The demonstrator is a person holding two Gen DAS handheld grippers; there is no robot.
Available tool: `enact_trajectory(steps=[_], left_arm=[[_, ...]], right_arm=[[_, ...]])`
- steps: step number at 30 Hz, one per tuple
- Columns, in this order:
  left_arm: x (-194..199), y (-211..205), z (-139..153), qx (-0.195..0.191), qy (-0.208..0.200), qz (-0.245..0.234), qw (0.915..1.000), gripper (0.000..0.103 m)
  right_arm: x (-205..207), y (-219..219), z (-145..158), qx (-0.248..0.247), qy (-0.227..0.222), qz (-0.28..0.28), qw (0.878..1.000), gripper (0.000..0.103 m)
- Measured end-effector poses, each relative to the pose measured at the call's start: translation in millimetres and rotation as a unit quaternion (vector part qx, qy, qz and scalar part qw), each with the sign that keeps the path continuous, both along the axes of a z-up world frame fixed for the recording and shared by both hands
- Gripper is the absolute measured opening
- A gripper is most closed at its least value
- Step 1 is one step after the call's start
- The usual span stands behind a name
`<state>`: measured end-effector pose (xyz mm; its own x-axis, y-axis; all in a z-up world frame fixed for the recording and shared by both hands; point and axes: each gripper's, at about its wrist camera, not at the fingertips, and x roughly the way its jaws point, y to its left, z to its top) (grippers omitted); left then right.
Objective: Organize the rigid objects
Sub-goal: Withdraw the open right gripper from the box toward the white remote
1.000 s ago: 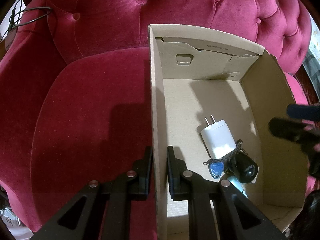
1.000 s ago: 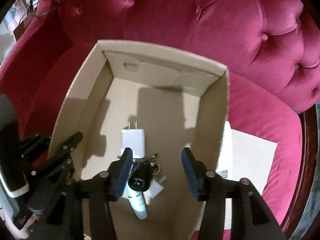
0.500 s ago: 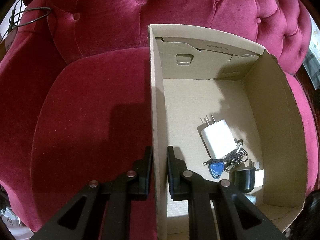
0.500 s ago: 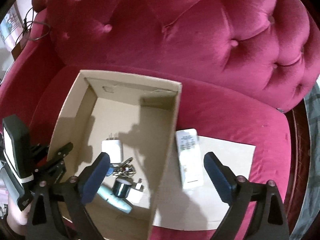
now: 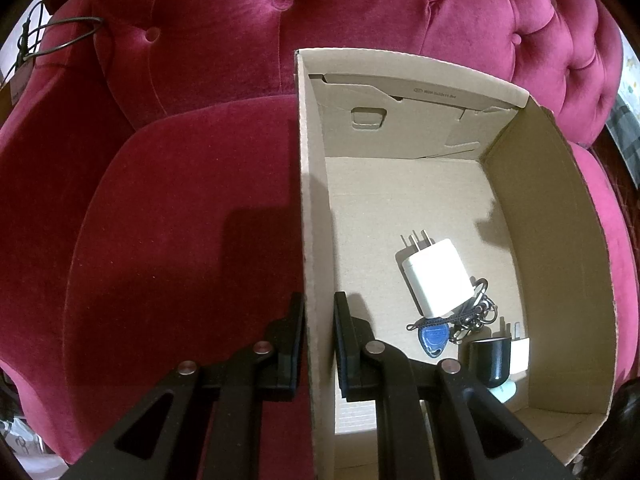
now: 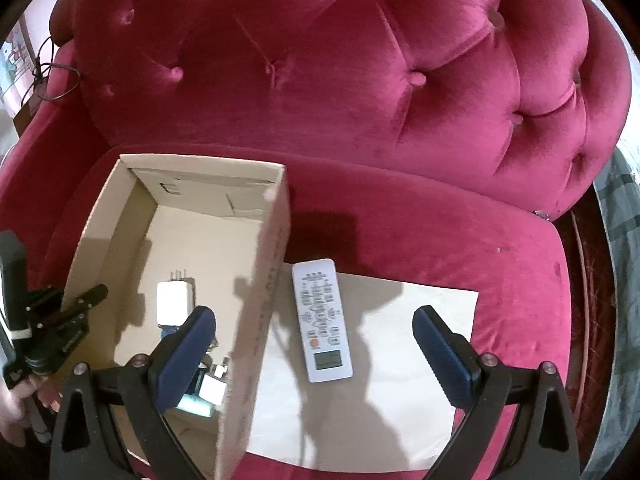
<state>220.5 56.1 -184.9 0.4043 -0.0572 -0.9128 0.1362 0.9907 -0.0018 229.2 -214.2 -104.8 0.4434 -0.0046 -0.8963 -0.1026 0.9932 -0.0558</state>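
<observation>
An open cardboard box (image 5: 560,240) sits on a red velvet sofa. On its floor lie a white charger (image 5: 436,280), keys with a blue tag (image 5: 434,338), a black-capped tube (image 5: 490,360) and a small white plug (image 5: 520,356). My left gripper (image 5: 318,308) is shut on the box's left wall near the front. Right of the box (image 6: 264,300), a white remote (image 6: 322,320) lies on a pale sheet (image 6: 400,380). My right gripper (image 6: 314,316) hovers above the remote, its jaws opening wide with nothing gripped. The left gripper (image 6: 92,294) shows at the box's far side.
The tufted sofa back (image 6: 360,80) rises behind the box and the sheet. A dark cable (image 5: 60,36) loops over the left armrest. Bare seat cushion (image 5: 180,240) lies left of the box. Grey fabric (image 6: 620,240) hangs past the sofa's right edge.
My right gripper opened, left the black-capped tube in the box, then rose and moved right to above the remote. The left gripper kept its hold on the wall.
</observation>
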Motion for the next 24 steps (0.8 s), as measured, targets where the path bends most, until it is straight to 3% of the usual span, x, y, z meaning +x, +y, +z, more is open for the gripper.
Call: enact_trajectory(steps=[11, 24], left_arm=[[0, -2, 1, 0.006, 0.000, -0.002, 1.0000, 0.014], [0, -5, 0, 0.011, -0.001, -0.003, 0.9999, 0.014]], right_arm=[[-1, -30, -36, -0.001, -0.003, 0.018, 1.000, 0.101], [8, -34, -88, -0.015, 0.023, 0.059, 0.998, 0.100]])
